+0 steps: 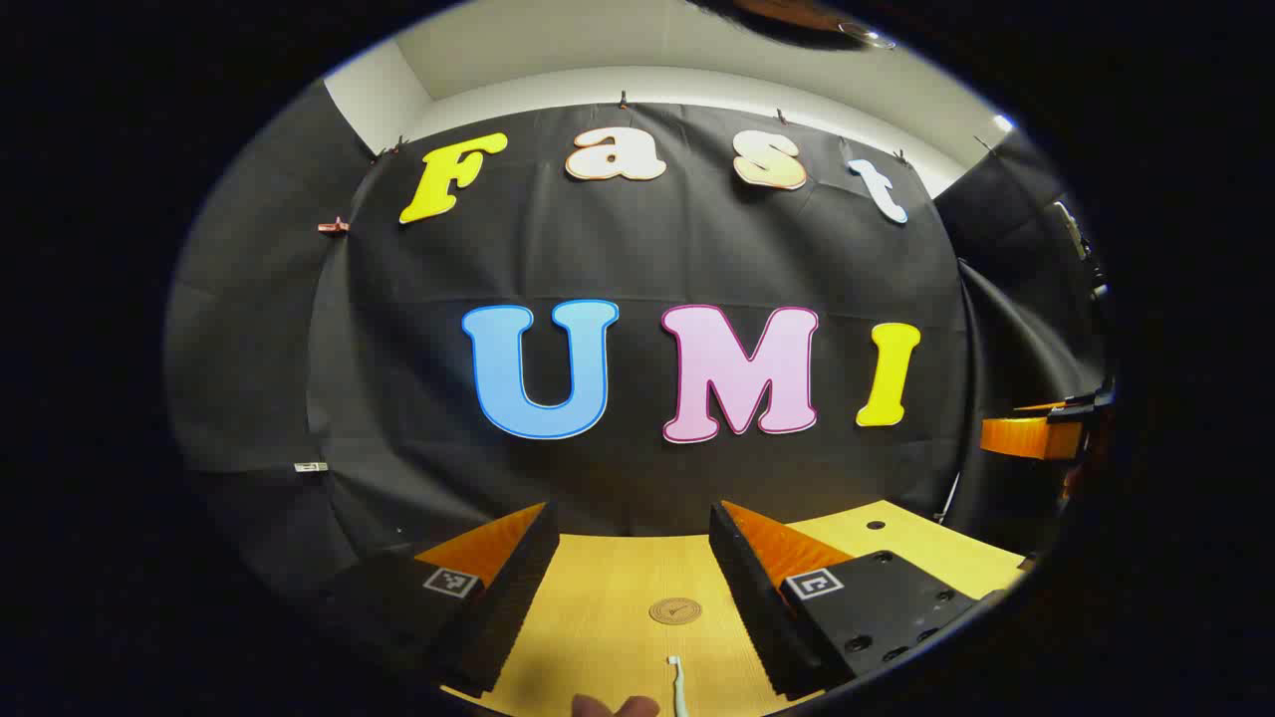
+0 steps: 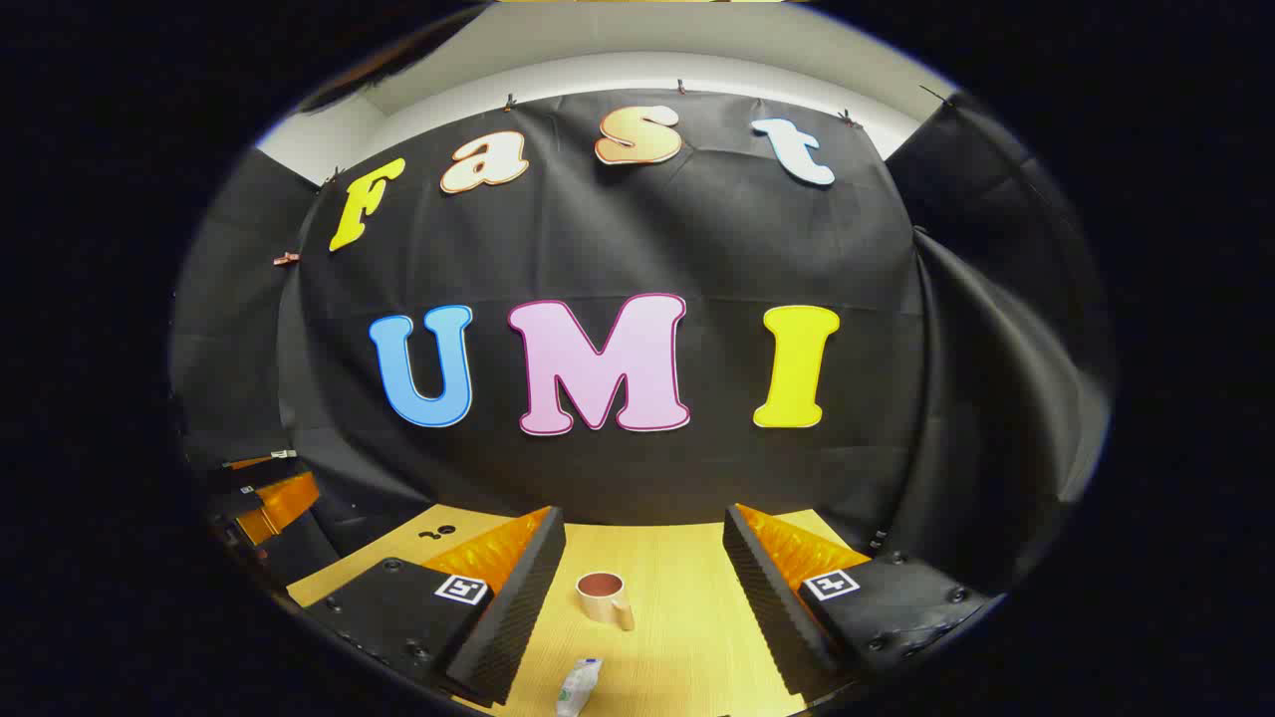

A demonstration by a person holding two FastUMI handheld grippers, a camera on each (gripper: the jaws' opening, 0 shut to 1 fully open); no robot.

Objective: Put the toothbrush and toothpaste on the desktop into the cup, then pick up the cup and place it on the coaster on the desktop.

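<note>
Wooden desktop (image 2: 677, 597): toothpaste (image 2: 578, 685) lies just ahead of right gripper (image 2: 642, 597), fingers wide apart, cup (image 2: 604, 597) beyond. Left gripper (image 1: 633, 588), also spread, w/ toothbrush (image 1: 677, 687) lengthwise between fingers; coaster (image 1: 675, 610) past it.

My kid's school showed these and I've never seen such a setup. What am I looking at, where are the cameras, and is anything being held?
These are two hand-held pincers, not a robot arm; a person carries one in each hand. Each picture comes from a camera riding on one pincer, looking forward past its two black fingers. In the left gripper view, the left gripper is open over a wooden desktop, with a round coaster and a toothbrush lying ahead. In the right gripper view, the right gripper is open too, with a cup and a toothpaste tube before it. Nothing is held.
</note>
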